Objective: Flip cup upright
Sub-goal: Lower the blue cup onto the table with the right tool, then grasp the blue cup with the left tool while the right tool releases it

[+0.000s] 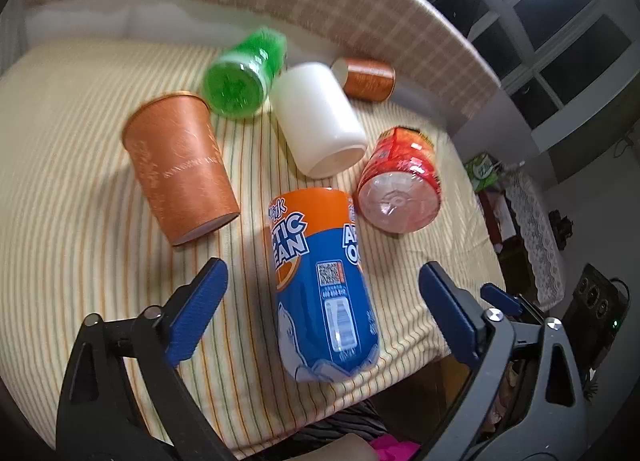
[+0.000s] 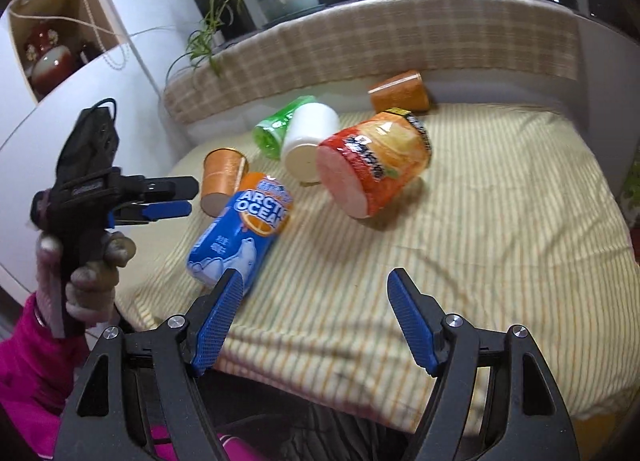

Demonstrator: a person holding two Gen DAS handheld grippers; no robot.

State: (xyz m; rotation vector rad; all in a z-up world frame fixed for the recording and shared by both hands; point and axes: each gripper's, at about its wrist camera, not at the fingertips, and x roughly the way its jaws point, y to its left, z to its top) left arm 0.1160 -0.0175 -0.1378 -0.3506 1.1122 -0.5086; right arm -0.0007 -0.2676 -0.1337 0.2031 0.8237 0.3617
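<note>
Six cups [image 1: 322, 277] toppled, both tongs [image 2: 314, 303] parted

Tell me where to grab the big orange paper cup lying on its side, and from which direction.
Grip the orange paper cup across its middle, coming down from above with the left gripper, jaws astride the sidewalls. It lies flat on the striped cloth, rim pointing away, both sides exposed; the green bottle sits close by the rim.

left hand-held gripper [image 1: 322, 281] hangs spread wide over the lying blue cup [image 1: 320, 285] on striped cloth [image 1: 80, 221].
</note>
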